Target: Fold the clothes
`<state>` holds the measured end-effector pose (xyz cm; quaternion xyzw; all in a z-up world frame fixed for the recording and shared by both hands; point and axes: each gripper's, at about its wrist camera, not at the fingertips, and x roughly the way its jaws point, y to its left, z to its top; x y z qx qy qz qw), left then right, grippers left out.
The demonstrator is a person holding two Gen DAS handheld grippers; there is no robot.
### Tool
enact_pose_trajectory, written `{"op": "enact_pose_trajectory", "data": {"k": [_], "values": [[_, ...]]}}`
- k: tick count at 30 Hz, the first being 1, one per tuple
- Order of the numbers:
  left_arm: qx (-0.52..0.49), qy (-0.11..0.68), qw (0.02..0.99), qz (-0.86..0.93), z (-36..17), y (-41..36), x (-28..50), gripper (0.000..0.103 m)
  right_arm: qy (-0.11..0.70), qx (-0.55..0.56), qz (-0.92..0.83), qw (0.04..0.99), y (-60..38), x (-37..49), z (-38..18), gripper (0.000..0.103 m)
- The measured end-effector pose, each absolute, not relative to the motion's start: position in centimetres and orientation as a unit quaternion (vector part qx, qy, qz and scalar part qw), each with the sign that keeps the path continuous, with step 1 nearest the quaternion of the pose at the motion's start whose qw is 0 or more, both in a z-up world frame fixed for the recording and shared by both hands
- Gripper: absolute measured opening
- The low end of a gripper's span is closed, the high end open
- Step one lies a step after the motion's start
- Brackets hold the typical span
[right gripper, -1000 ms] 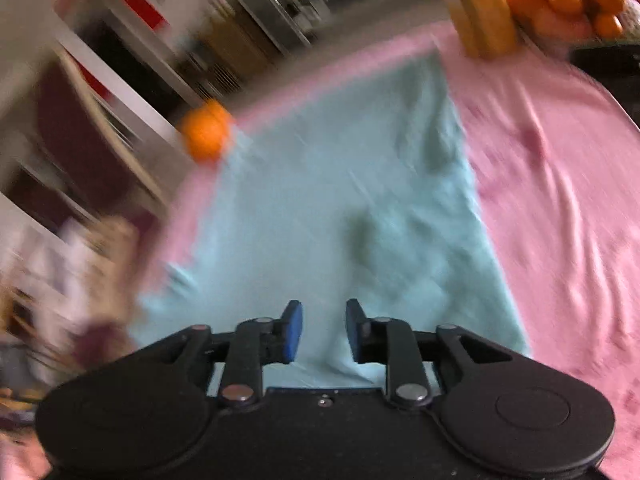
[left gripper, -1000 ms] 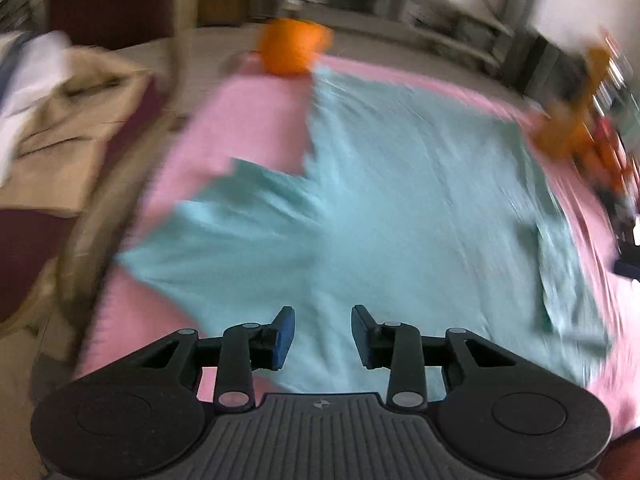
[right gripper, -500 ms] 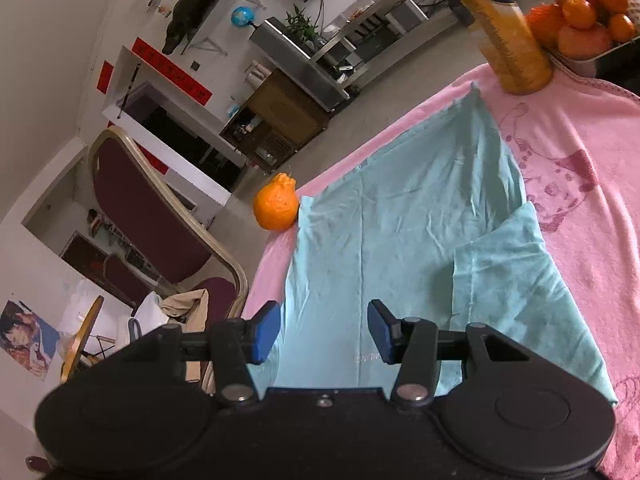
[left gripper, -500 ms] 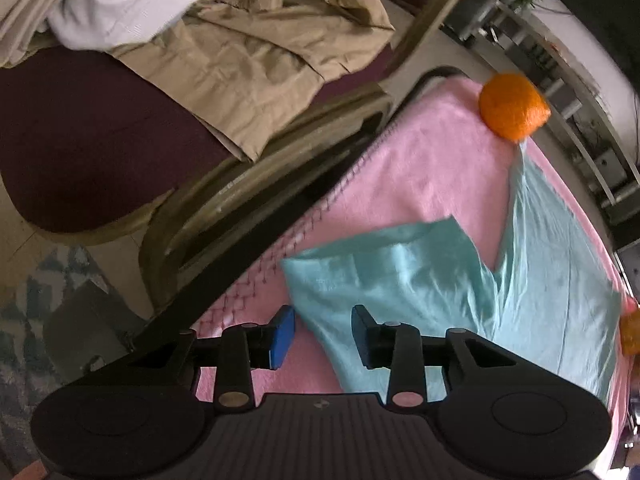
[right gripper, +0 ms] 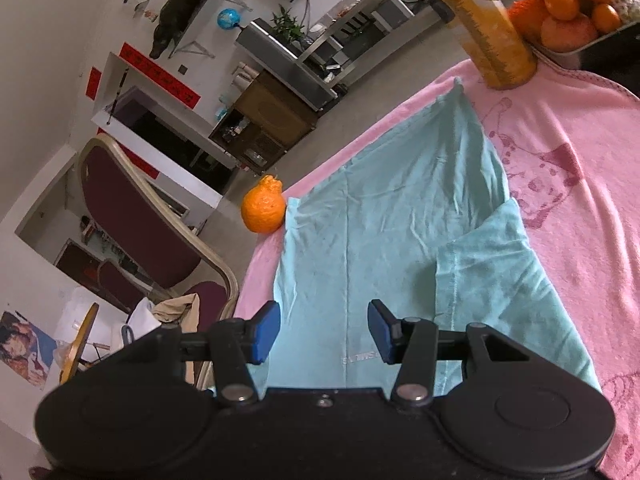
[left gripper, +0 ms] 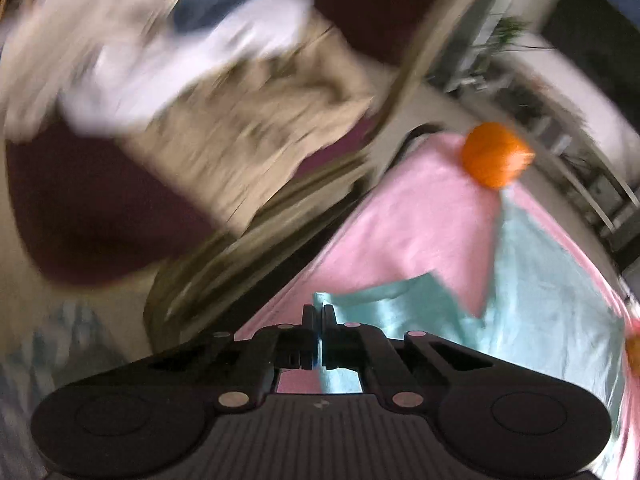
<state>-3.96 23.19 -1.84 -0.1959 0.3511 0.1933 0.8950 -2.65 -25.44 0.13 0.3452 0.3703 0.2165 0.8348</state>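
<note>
A light teal T-shirt (right gripper: pixel 384 216) lies spread on a pink blanket (right gripper: pixel 580 184); its right sleeve (right gripper: pixel 492 280) is folded in over the body. My left gripper (left gripper: pixel 319 312) is shut on the tip of the left sleeve (left gripper: pixel 392 304) near the blanket's left edge. The left wrist view is blurred. My right gripper (right gripper: pixel 324 330) is open wide and empty, held just above the shirt's near part.
An orange (right gripper: pixel 264 208) sits at the shirt's far left corner; it also shows in the left wrist view (left gripper: pixel 494 154). A tall orange bottle (right gripper: pixel 488 28) and a fruit bowl (right gripper: pixel 572 4) stand at the far right. A maroon chair (left gripper: pixel 100 208) with piled clothes (left gripper: pixel 224 120) stands left of the table.
My left gripper swung left to the sleeve and closed on its tip. My right gripper's jaws opened wider and it steadied over the shirt.
</note>
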Motion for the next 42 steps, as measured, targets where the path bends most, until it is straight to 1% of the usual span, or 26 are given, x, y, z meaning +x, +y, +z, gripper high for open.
{"op": "enact_pose_trajectory", "data": {"k": [3, 6, 12, 14, 15, 16, 18, 20, 21, 25, 26, 27, 28, 30, 31, 32, 34, 38, 39, 40, 42], "values": [[-0.102, 0.320, 0.930, 0.152, 0.5, 19.0, -4.4, 0.000, 0.371, 0.356, 0.209, 0.832, -26.0, -2.5, 0.1, 0.047], [-0.024, 0.300, 0.949, 0.096, 1.5, 14.2, -4.8, 0.000, 0.369, 0.365, 0.204, 0.830, -26.7, -2.6, 0.2, 0.047], [0.141, 0.295, 0.944, -0.037, -0.6, 4.1, -7.3, 0.001, 0.368, 0.377, 0.191, 0.828, -28.0, -2.6, 0.1, 0.047], [0.187, 0.320, 0.926, -0.067, -2.5, 1.8, -7.9, 0.006, 0.369, 0.381, 0.183, 0.828, -28.5, -2.6, 0.0, 0.047], [0.200, 0.338, 0.916, -0.077, -3.2, 1.2, -8.2, 0.016, 0.369, 0.382, 0.178, 0.828, -28.7, -2.5, -0.1, 0.047], [0.211, 0.357, 0.906, -0.088, -3.9, 0.7, -8.5, 0.018, 0.370, 0.382, 0.176, 0.828, -28.9, -2.5, -0.1, 0.048], [0.211, 0.382, 0.894, -0.099, -4.1, 1.0, -9.1, 0.019, 0.373, 0.382, 0.172, 0.828, -29.2, -2.5, -0.2, 0.049], [0.180, 0.384, 0.899, -0.107, -2.7, 2.8, -9.6, 0.022, 0.375, 0.382, 0.168, 0.828, -29.4, -2.4, -0.2, 0.049], [0.154, 0.382, 0.905, -0.107, -1.8, 4.0, -9.6, 0.027, 0.376, 0.382, 0.166, 0.828, -29.6, -2.4, -0.3, 0.049], [0.015, 0.376, 0.925, -0.058, 0.7, 10.2, -8.2, 0.031, 0.385, 0.365, 0.156, 0.833, -29.4, -2.2, -0.3, 0.050], [-0.020, 0.377, 0.926, -0.032, 0.7, 11.6, -7.7, 0.031, 0.390, 0.362, 0.154, 0.833, -29.2, -2.1, -0.4, 0.050], [-0.055, 0.377, 0.925, -0.006, 0.6, 12.9, -7.2, 0.027, 0.396, 0.357, 0.150, 0.832, -29.0, -2.0, -0.6, 0.050], [-0.085, 0.384, 0.919, 0.006, 0.1, 13.9, -6.8, 0.020, 0.403, 0.352, 0.146, 0.832, -28.9, -1.9, -0.7, 0.050], [-0.142, 0.404, 0.904, 0.024, -1.1, 15.5, -6.2, 0.018, 0.416, 0.341, 0.139, 0.832, -28.5, -1.8, -1.1, 0.050], [-0.153, 0.414, 0.897, 0.023, -1.7, 15.6, -5.9, 0.017, 0.426, 0.327, 0.129, 0.834, -28.2, -1.7, -1.3, 0.048], [-0.159, 0.425, 0.891, 0.020, -2.3, 15.6, -5.6, 0.016, 0.436, 0.309, 0.116, 0.837, -28.0, -1.5, -1.6, 0.045], [-0.140, 0.435, 0.889, 0.016, -3.3, 14.7, -4.9, 0.013, 0.457, 0.278, 0.096, 0.840, -27.6, -1.2, -2.3, 0.026], [-0.077, 0.459, 0.885, 0.033, -4.8, 13.5, -4.0, 0.013, 0.499, 0.228, 0.072, 0.833, -26.8, -0.5, -4.2, 0.025], [-0.060, 0.468, 0.881, 0.042, -5.2, 13.5, -4.3, 0.016, 0.508, 0.214, 0.068, 0.831, -26.7, -0.5, -4.6, 0.025], [-0.043, 0.476, 0.877, 0.050, -5.5, 13.4, -4.7, 0.019, 0.517, 0.201, 0.064, 0.829, -26.5, -0.4, -5.0, 0.017], [-0.026, 0.491, 0.869, 0.055, -5.3, 13.5, -5.8, 0.019, 0.533, 0.175, 0.061, 0.826, -26.3, -0.4, -5.4, 0.013]]}}
